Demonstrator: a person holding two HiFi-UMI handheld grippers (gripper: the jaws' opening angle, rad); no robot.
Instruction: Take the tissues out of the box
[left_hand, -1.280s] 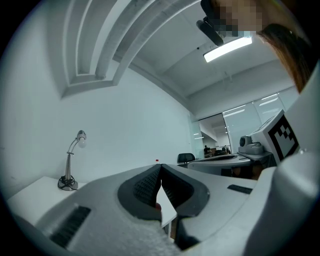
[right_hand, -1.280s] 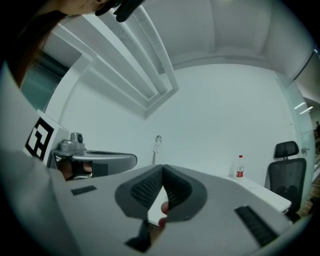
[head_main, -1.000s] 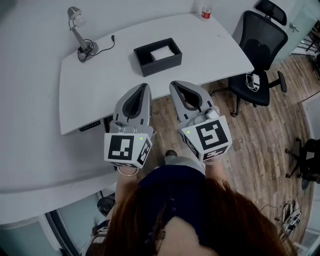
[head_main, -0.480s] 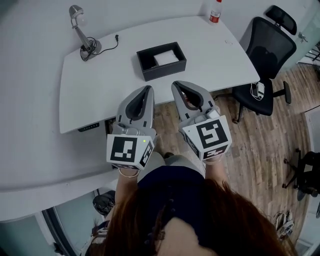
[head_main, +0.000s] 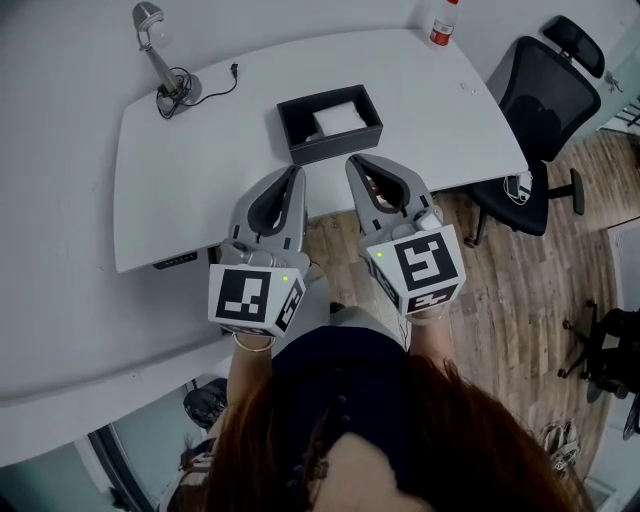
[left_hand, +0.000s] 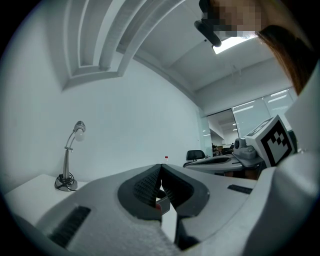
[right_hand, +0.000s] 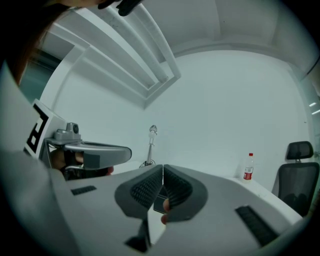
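A black open box (head_main: 330, 122) stands in the middle of the white desk (head_main: 200, 180), and a white stack of tissues (head_main: 338, 118) lies inside it. My left gripper (head_main: 296, 172) hovers over the desk's near edge, a short way short of the box, with its jaws shut on nothing. My right gripper (head_main: 353, 160) is beside it, its tip just before the box's near wall, also shut and empty. In the left gripper view the left gripper (left_hand: 160, 167) points level over the desk with its pads together. The right gripper (right_hand: 163, 167) looks the same in its own view.
A desk lamp (head_main: 160, 60) with a cable stands at the desk's far left corner. A bottle with a red label (head_main: 443, 22) is at the far right edge. A black office chair (head_main: 545, 90) stands on the wooden floor to the right of the desk.
Both grippers have come closer to the box, their tips now reaching the desk's near edge. Their jaws have stayed shut.
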